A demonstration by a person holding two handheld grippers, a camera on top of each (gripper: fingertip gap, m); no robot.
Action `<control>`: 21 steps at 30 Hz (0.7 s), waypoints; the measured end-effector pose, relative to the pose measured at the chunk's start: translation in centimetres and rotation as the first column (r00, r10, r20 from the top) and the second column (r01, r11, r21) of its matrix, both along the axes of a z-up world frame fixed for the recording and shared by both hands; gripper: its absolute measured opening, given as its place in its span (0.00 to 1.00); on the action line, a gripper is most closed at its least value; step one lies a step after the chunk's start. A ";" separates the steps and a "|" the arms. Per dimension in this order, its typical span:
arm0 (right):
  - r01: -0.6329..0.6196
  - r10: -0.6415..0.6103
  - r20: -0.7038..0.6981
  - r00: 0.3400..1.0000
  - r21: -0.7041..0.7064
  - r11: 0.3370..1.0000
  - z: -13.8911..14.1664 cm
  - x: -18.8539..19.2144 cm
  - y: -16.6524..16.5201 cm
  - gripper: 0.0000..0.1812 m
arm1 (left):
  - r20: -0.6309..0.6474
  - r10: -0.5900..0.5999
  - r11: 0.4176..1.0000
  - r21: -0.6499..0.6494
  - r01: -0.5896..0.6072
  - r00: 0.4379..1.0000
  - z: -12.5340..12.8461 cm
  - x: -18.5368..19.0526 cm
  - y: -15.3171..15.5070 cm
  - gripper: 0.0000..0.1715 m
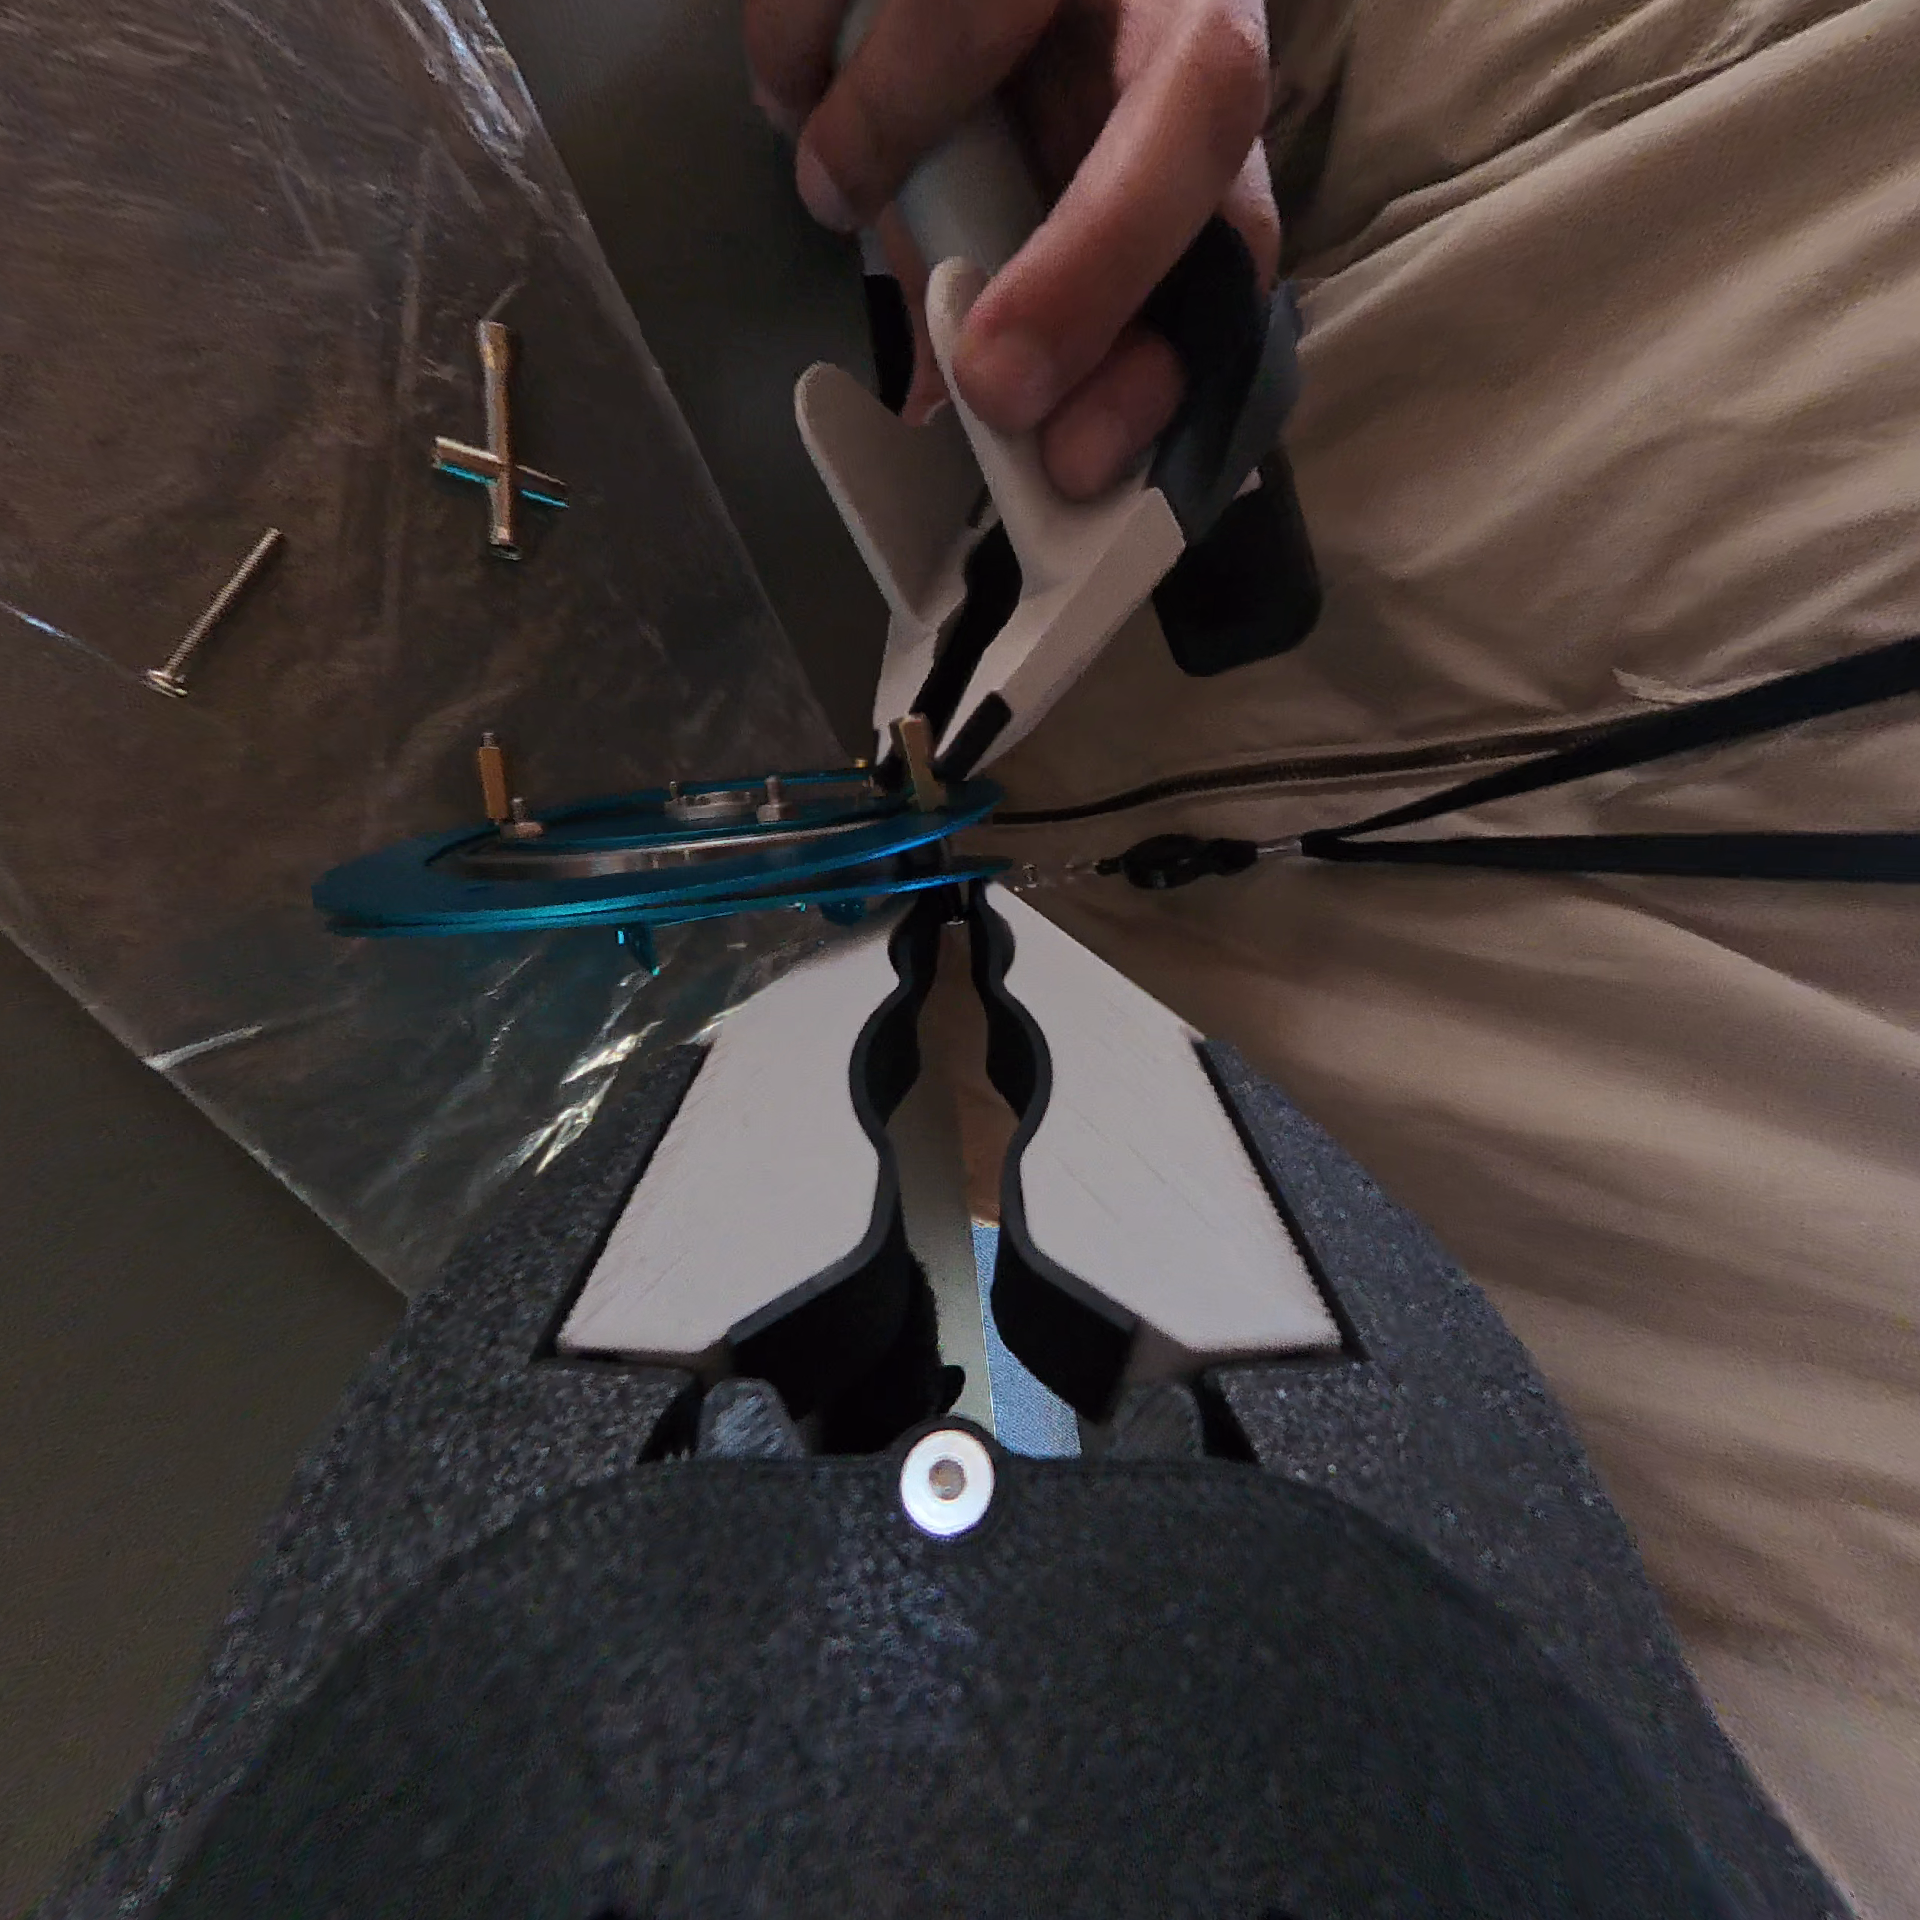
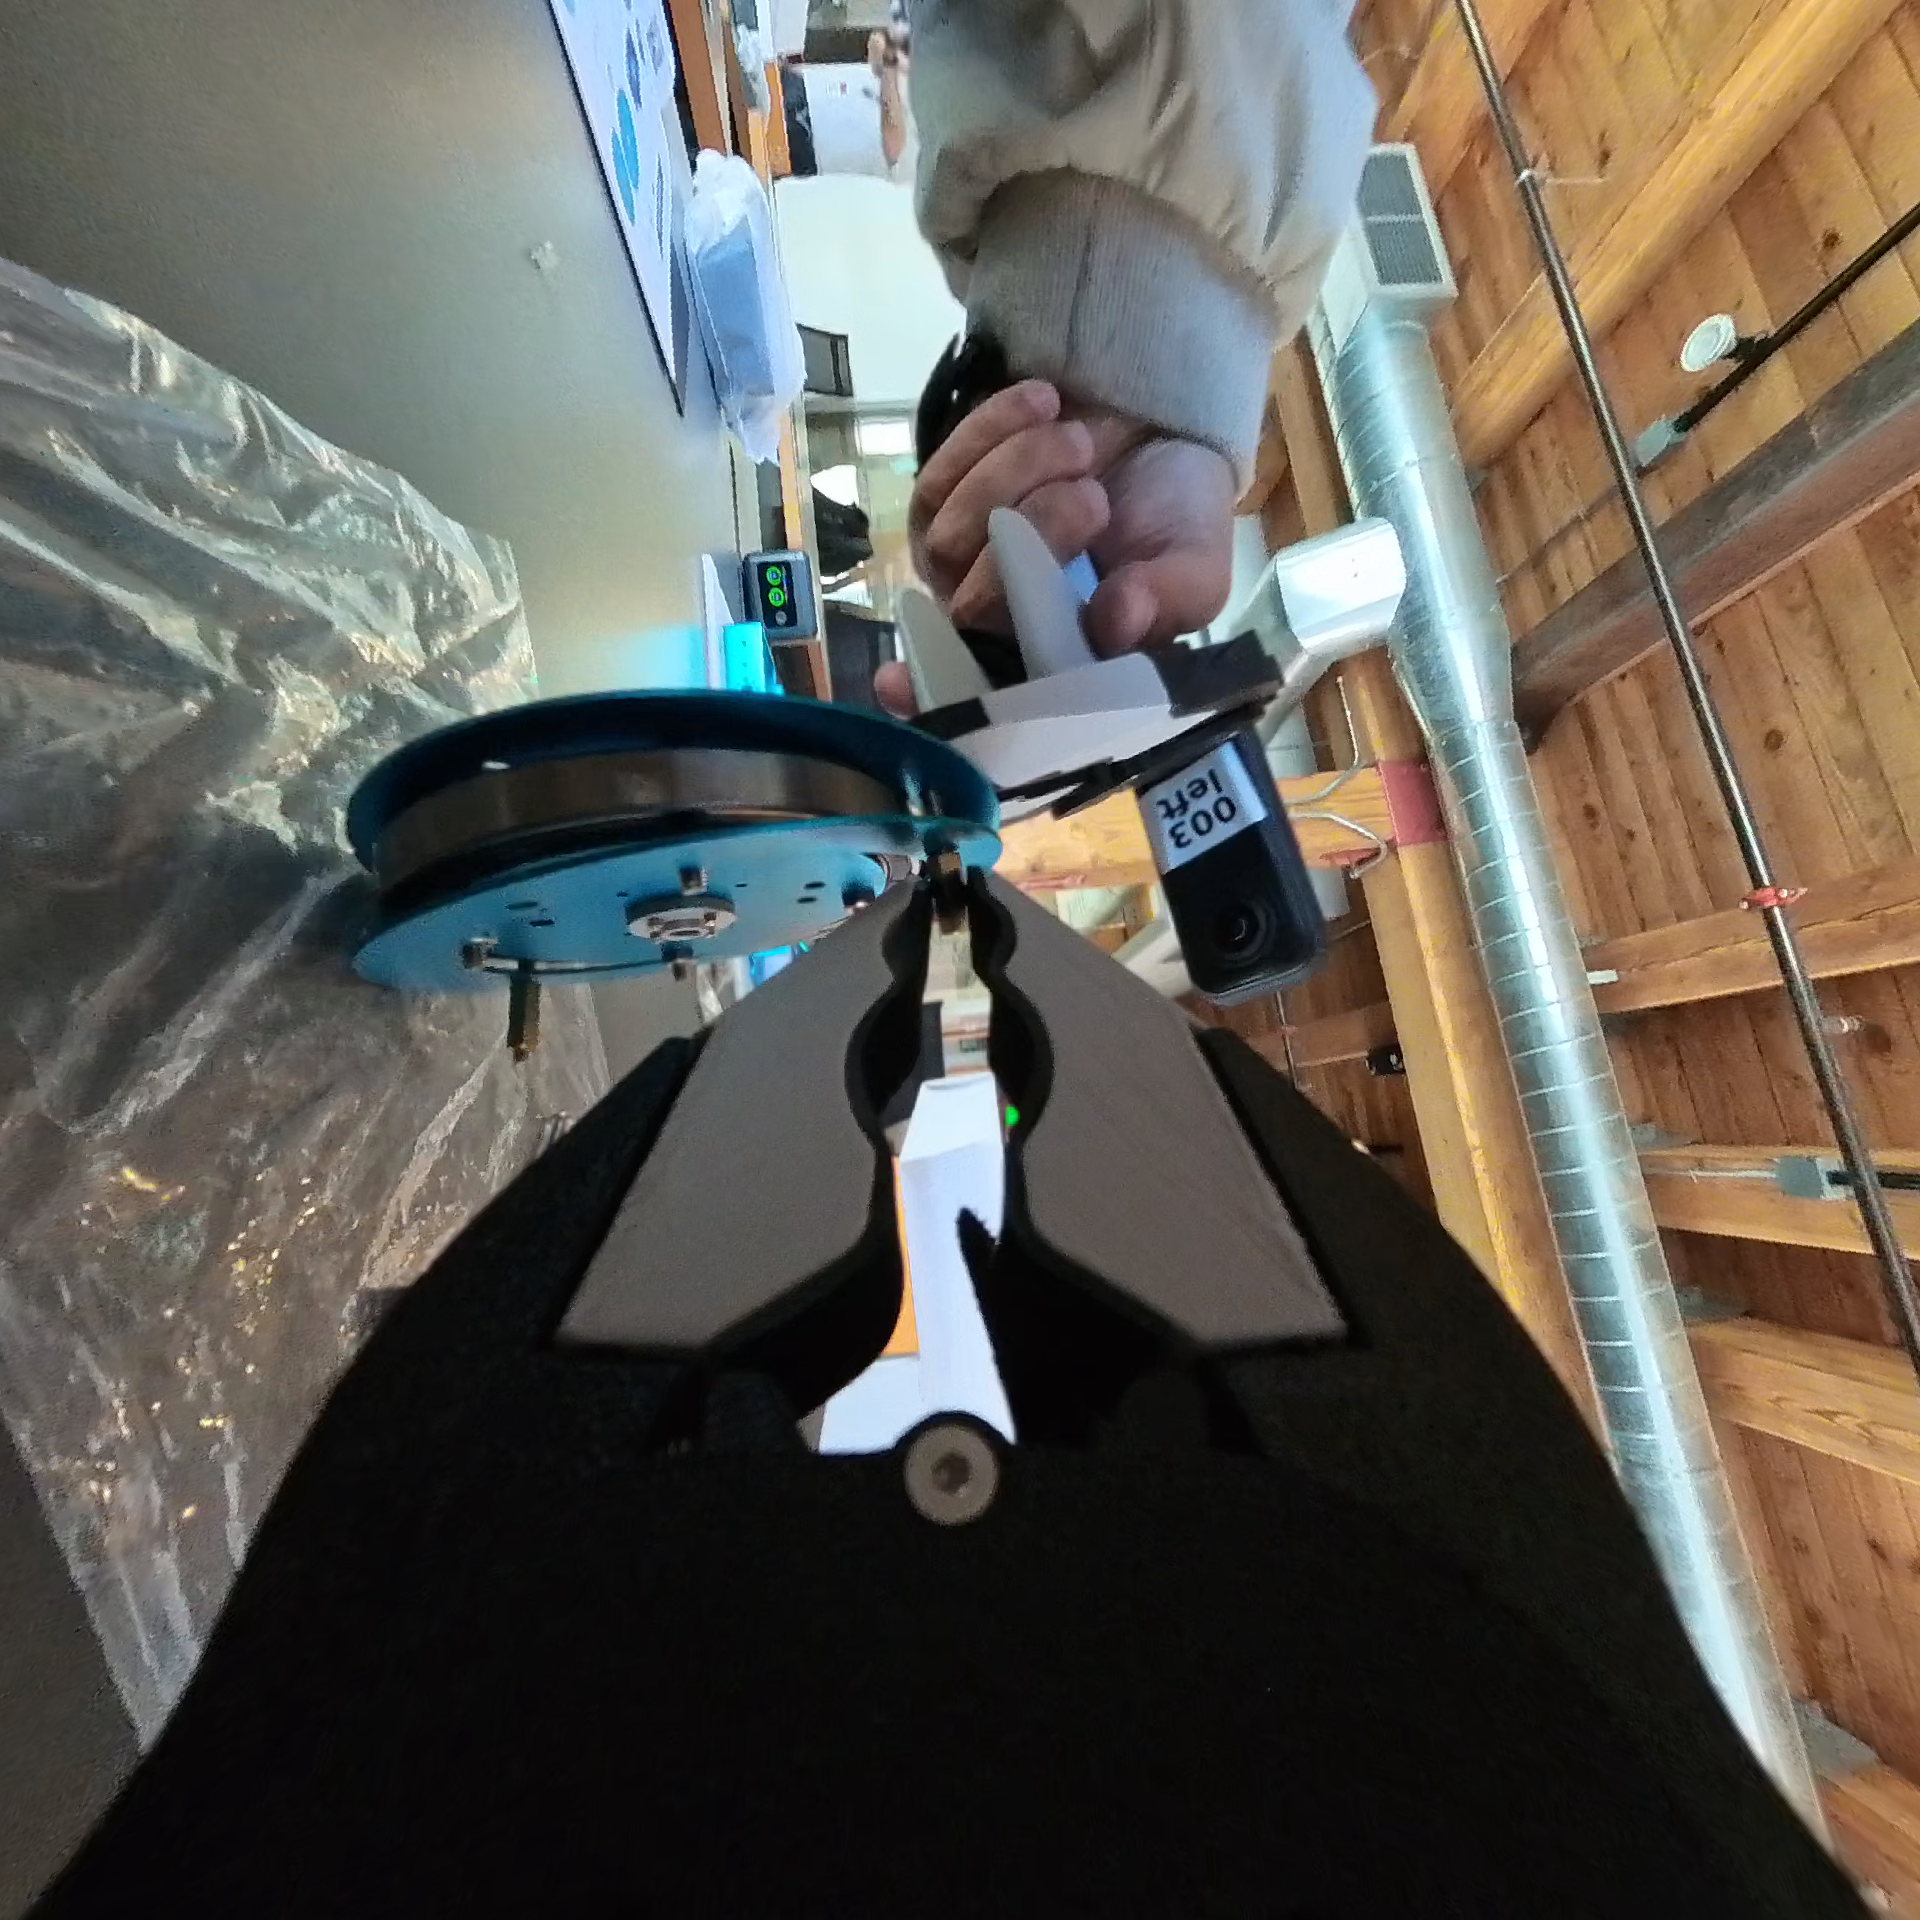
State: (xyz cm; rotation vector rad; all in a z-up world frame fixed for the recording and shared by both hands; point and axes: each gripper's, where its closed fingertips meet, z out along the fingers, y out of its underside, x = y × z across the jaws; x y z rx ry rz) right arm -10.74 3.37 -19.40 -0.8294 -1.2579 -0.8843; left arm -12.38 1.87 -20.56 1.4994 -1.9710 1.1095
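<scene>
- Left gripper (image 1: 948, 902): jaws nearly closed, tips pinching the rim of the blue disc assembly (image 1: 582, 868) at frame centre.
- Right gripper (image 2: 948, 883): jaws closed on a brass standoff (image 2: 945, 871) at the disc assembly's edge, centre of the right wrist view.
- Disc assembly: two blue plates around a metal ring, held off the plastic sheet (image 1: 260, 260).
- Upper left of the left wrist view: cross-shaped wrench (image 1: 501, 457) and long screw (image 1: 215, 613) lie on the sheet, apart.
- A second brass standoff (image 1: 488, 774) stands upright on the disc.
</scene>
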 end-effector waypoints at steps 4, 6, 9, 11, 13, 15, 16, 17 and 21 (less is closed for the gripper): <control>0.052 -0.053 -0.021 0.998 -0.038 0.998 -0.1 0.6 0.0 0.04 | -0.030 0.037 0.998 0.055 -0.036 0.999 -0.1 0.5 -0.1 0.02; 0.088 -0.088 0.028 0.996 0.003 0.996 0.1 0.7 0.0 0.06 | -0.060 0.048 0.998 0.046 -0.046 0.997 0.0 0.6 -0.2 0.02; 0.117 -0.120 0.068 0.990 0.049 0.992 0.0 0.4 0.5 0.04 | -0.096 0.050 0.999 -0.005 -0.051 0.994 0.0 0.5 -0.5 0.02; 0.144 -0.148 0.065 0.987 0.057 0.988 0.0 0.7 0.8 0.03 | -0.095 0.068 0.997 -0.019 -0.070 0.993 0.1 0.8 -0.2 0.02; 0.200 -0.199 0.034 0.979 -0.022 0.980 0.0 1.2 1.3 0.02 | -0.052 0.079 0.996 0.035 -0.078 0.995 0.2 1.2 0.2 0.02; 0.209 -0.214 -0.010 0.977 -0.170 0.963 -0.1 1.3 1.3 0.02 | 0.009 0.050 0.987 0.155 -0.051 0.999 0.1 1.2 0.4 0.02; 0.212 -0.221 -0.015 0.975 -0.235 0.949 -0.2 1.4 1.3 0.02 | 0.028 0.041 0.975 0.217 -0.046 0.999 0.1 1.3 0.4 0.02; 0.215 -0.225 -0.005 0.974 -0.279 0.936 -0.3 1.4 1.3 0.02 | 0.046 0.022 0.959 0.281 -0.034 0.999 0.0 1.2 0.5 0.02; 0.216 -0.236 0.017 0.971 -0.469 0.856 -0.6 1.0 1.0 0.02 | 0.093 -0.042 0.880 0.474 -0.007 0.995 -0.2 0.9 0.6 0.01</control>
